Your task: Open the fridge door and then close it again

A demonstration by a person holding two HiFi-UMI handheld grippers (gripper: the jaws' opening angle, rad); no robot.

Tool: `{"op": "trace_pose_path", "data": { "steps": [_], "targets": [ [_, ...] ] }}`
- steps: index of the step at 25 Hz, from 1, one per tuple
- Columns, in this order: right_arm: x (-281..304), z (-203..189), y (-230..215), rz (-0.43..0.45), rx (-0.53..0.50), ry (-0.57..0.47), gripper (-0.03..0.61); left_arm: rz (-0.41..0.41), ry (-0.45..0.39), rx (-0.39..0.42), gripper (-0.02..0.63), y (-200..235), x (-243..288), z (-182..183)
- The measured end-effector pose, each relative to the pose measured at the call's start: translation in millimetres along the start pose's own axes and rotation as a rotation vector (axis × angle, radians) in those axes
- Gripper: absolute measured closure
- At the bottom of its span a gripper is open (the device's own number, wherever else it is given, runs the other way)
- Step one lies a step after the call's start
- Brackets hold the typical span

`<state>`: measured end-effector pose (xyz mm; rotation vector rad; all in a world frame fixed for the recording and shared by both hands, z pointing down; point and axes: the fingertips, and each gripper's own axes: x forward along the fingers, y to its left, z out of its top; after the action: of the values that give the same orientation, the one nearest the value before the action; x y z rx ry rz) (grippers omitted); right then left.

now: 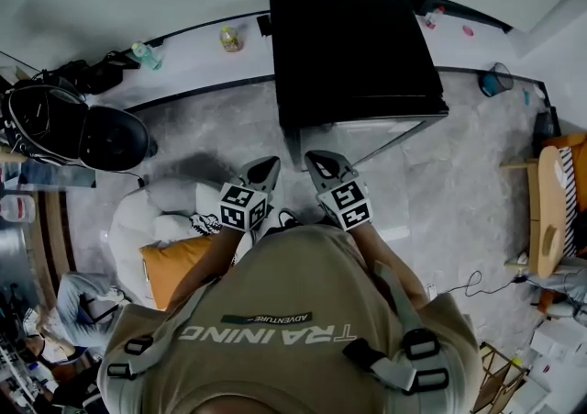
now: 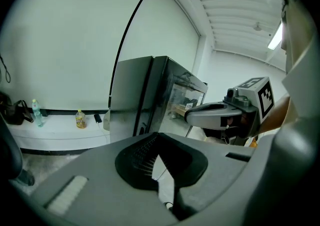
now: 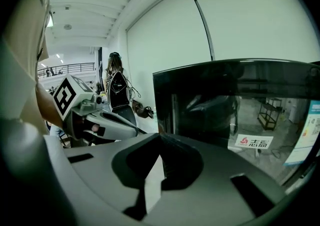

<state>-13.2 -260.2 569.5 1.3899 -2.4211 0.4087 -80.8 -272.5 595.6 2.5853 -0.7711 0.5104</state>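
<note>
A black fridge (image 1: pixel 353 45) with a glass door stands against the white wall, straight ahead of me; its door looks closed. Both grippers hang side by side just short of its front. My left gripper (image 1: pixel 268 164) is shut with nothing in it, and so is my right gripper (image 1: pixel 316 161). In the left gripper view the shut jaws (image 2: pixel 157 137) point at the fridge (image 2: pixel 145 94), with the right gripper (image 2: pixel 220 115) alongside. In the right gripper view the shut jaws (image 3: pixel 161 139) face the glass door (image 3: pixel 225 104), which carries a white sticker; the left gripper (image 3: pixel 100 122) shows at left.
A white ledge (image 1: pixel 197 61) along the wall carries a yellow bottle (image 1: pixel 231 38) and a green-capped bottle (image 1: pixel 147 56). A black backpack (image 1: pixel 41 118) and a black seat (image 1: pixel 115 139) stand left. A white-and-orange cushion (image 1: pixel 174 261) lies near my left, a wooden chair (image 1: pixel 550 210) at right.
</note>
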Motion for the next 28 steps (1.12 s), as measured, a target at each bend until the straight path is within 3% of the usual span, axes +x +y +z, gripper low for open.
{"op": "trace_pose_path", "data": {
  "steps": [14,28],
  "targets": [
    [-51,24,-26,0.005,-0.049,-0.103,0.583,0.094,-0.077,0.059,0.612,-27,3,44],
    [-82,85,-46,0.009,-0.141,-0.235,0.583,0.173,-0.159,0.1,0.612,-33,0,94]
  ]
}}
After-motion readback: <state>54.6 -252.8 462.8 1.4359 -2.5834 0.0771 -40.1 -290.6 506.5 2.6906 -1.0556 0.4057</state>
